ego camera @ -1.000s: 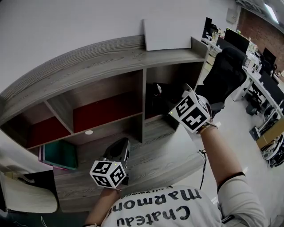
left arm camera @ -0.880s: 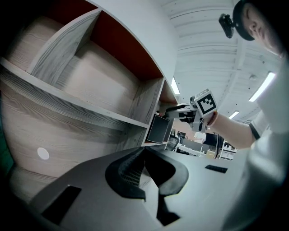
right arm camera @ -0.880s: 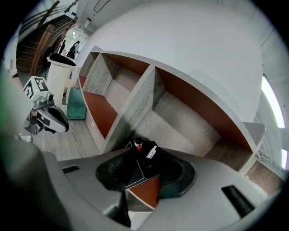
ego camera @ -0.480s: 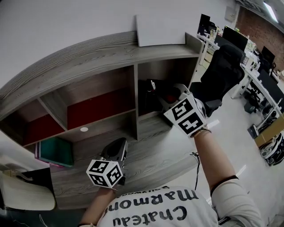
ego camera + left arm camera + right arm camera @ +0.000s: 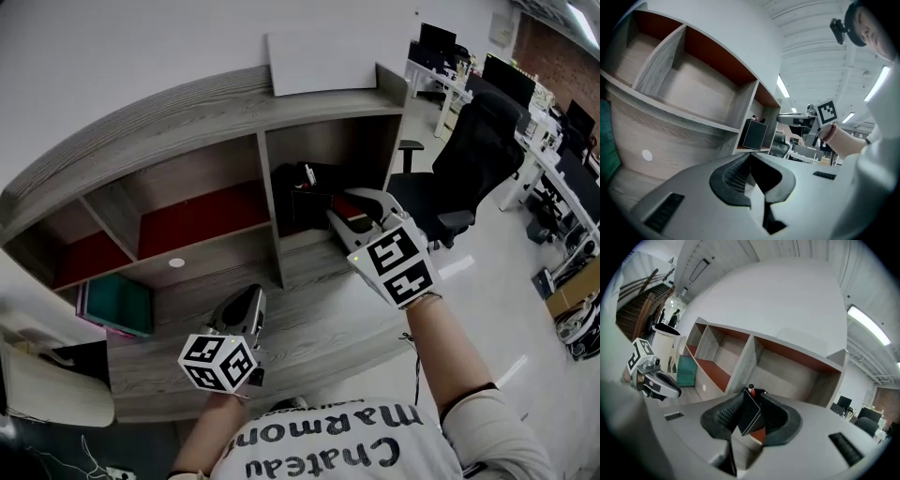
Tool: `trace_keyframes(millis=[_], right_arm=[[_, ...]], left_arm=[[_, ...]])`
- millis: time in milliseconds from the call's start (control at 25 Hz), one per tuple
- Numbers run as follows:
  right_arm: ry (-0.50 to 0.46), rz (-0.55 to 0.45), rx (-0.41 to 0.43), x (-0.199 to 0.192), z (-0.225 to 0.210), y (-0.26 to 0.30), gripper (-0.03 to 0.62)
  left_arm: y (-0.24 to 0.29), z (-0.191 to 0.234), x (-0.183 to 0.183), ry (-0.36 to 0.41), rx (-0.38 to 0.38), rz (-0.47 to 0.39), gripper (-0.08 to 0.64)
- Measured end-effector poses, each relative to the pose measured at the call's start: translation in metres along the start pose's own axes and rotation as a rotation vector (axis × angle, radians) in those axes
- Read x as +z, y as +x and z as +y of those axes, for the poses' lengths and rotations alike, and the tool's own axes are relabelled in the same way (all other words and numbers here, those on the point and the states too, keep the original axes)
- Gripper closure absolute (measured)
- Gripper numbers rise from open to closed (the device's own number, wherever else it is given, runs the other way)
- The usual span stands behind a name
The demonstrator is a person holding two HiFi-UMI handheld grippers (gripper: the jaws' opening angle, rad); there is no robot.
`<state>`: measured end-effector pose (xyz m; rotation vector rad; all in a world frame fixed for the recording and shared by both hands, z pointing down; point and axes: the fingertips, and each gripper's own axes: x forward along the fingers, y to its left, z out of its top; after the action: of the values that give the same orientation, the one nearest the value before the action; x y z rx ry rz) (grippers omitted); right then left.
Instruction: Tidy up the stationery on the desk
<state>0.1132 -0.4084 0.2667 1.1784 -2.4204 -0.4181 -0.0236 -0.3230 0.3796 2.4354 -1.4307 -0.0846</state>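
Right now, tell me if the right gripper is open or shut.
Open: right gripper jaws stand apart, black box showing between them.

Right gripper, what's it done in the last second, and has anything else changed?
The right gripper has drawn back and down from the right compartment. Its jaws, hidden before, now show open, aimed at the black box. Nothing was visibly taken or let go. The left gripper stays shut over the desk, and the green folder has not moved.

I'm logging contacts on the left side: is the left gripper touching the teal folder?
Apart. The head view shows bare desk between the left gripper and the teal folder.
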Motion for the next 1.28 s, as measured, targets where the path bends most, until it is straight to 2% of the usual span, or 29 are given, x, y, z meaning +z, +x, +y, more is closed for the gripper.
trace_keyframes(millis=[440,600,720,960,1280], right_arm=[[0.207,-0.102,0.011,-0.038,0.01,-0.064,0.511],[0.301,-0.126,0.025,-0.054,0.017,-0.088,0.523],[0.368,-0.153,0.039,-0.064,0.026,-0.105,0.54],[0.437,-0.169,0.066,-0.086,0.048,-0.132,0.549],[0.542,-0.122,0.084,-0.125,0.066,-0.166,0.577]], left_arm=[[-0.012,-0.07,0.017,0.043,0.055,-0.136,0.545],[-0.016,-0.092,0.011,0.006,0.068,-0.146,0.545],[-0.023,-0.109,0.008,0.009,0.08,-0.147,0.545],[-0.041,-0.134,-0.011,0.01,0.125,-0.163,0.545],[-0.063,-0.171,-0.04,0.008,0.151,-0.143,0.545]])
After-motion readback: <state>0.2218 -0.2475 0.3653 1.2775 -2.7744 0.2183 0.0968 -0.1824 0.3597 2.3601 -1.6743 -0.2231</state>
